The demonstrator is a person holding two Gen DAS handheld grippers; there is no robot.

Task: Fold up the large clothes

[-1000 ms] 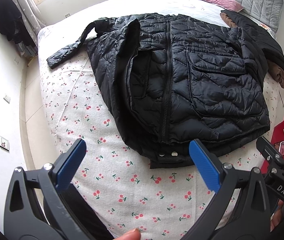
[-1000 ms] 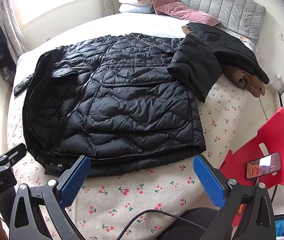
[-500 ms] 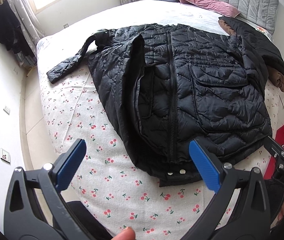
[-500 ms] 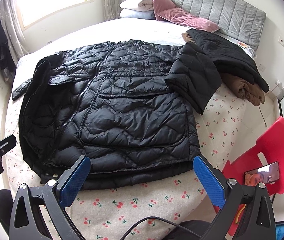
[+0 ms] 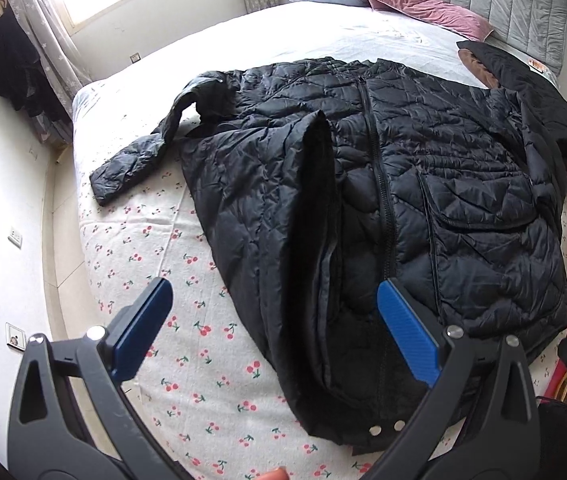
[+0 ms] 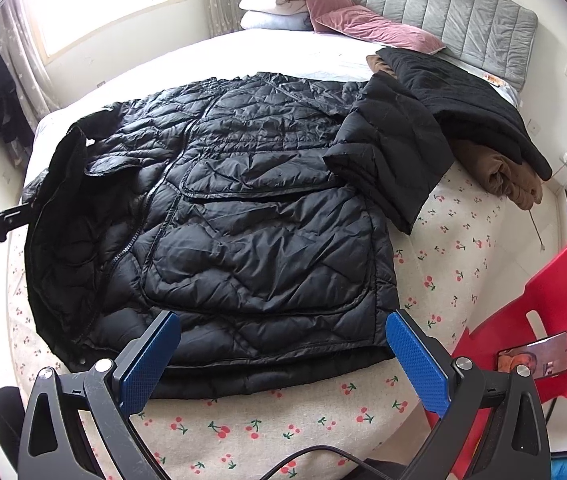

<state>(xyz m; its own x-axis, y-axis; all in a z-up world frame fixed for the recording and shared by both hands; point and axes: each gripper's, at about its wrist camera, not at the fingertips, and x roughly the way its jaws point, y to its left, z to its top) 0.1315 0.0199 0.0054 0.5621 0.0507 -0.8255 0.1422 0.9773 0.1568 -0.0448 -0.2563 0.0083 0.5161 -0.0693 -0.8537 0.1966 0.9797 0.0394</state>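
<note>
Both the left gripper [image 5: 273, 330] and right gripper [image 6: 283, 356] are being held wide open, nothing gripped, just off the jacket [image 6: 243, 216] hem; bare sheet [image 5: 187, 320] is being left beside the jacket.

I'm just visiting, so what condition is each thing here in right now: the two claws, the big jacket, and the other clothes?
Left gripper: open, holding nothing.
Right gripper: open, holding nothing, near the jacket's hem.
Black puffer jacket: spread on the bed, zipped, one side edge flipped over, one sleeve lying across its front.
Black garment: folded, lying on the brown one.
Brown garment: folded, underneath.
Phone: screen lit, on the red chair.
</note>
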